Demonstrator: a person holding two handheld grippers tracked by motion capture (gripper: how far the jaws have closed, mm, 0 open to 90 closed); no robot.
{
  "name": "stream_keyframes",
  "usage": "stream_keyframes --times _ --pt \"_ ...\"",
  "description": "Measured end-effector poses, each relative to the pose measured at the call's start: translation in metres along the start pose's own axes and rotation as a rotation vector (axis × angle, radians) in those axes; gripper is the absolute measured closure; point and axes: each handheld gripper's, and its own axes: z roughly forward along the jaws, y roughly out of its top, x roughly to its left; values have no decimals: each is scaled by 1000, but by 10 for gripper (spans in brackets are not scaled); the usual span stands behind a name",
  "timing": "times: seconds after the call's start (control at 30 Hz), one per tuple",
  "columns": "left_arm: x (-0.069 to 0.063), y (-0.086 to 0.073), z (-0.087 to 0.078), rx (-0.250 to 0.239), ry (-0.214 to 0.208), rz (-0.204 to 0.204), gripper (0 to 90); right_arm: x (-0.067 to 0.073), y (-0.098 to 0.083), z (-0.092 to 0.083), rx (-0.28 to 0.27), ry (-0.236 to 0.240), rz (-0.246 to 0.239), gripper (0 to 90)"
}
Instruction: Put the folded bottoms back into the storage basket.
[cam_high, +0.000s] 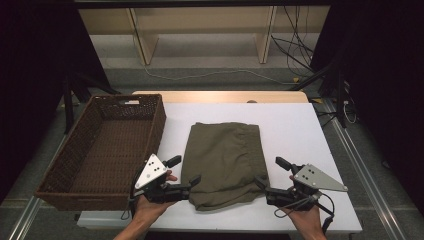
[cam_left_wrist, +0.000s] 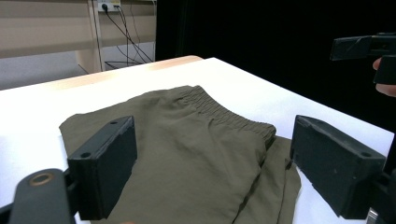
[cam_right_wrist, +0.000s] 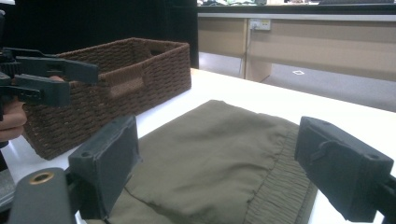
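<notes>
A folded pair of olive shorts lies flat on the white surface, between the two tools. Its long axis runs away from the person, with the elastic waistband along the edge nearer the right hand-held gripper. That tool's jaws are spread, with nothing pinched, just beside the shorts' near right corner. The left hand-held gripper (jaws equally wide) sits at the near left corner, with a wicker basket on its far side.
</notes>
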Motion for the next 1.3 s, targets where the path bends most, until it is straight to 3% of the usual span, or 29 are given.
stream_keyframes --times 0.33,0.47,0.5,0.67,0.73,0.83,0.87,1.07,1.1,1.13,1.17,1.2,1.23,1.27,1.3 --pt "-1 0 2 13 12 14 148 -5 4 2 16 -2 -24 156" --pt "-1 0 2 14 18 15 148 -5 5 2 23 -5 -47 156" --pt "0 0 3 18 21 16 148 -6 8 2 27 -14 -73 156" --pt "2 -1 5 40 50 -5 148 -11 13 6 73 18 -83 156" --pt "5 -1 7 62 58 -24 148 -14 15 11 121 16 -103 156" --pt "7 -2 10 96 77 -51 149 -18 17 14 147 13 -99 155" --pt "8 -2 11 114 79 -72 150 -23 19 19 165 7 -90 155" --pt "10 -4 16 168 98 -106 150 -40 25 35 217 -2 -55 142" --pt "12 -5 18 198 104 -120 150 -47 27 43 245 -4 -50 129" --pt "12 -5 18 198 104 -120 151 -47 27 43 245 -4 -50 129" --pt "14 -6 20 250 111 -135 151 -55 29 52 268 -10 -42 127" --pt "14 -6 20 250 111 -135 153 -55 29 52 268 -10 -42 127" --pt "18 -9 24 296 99 -181 154 -62 31 61 294 -8 -34 123" --pt "18 -9 24 296 99 -181 154 -65 31 66 309 -10 -28 123" --pt "23 -11 25 328 99 -221 156 -68 31 71 332 -10 -24 124"
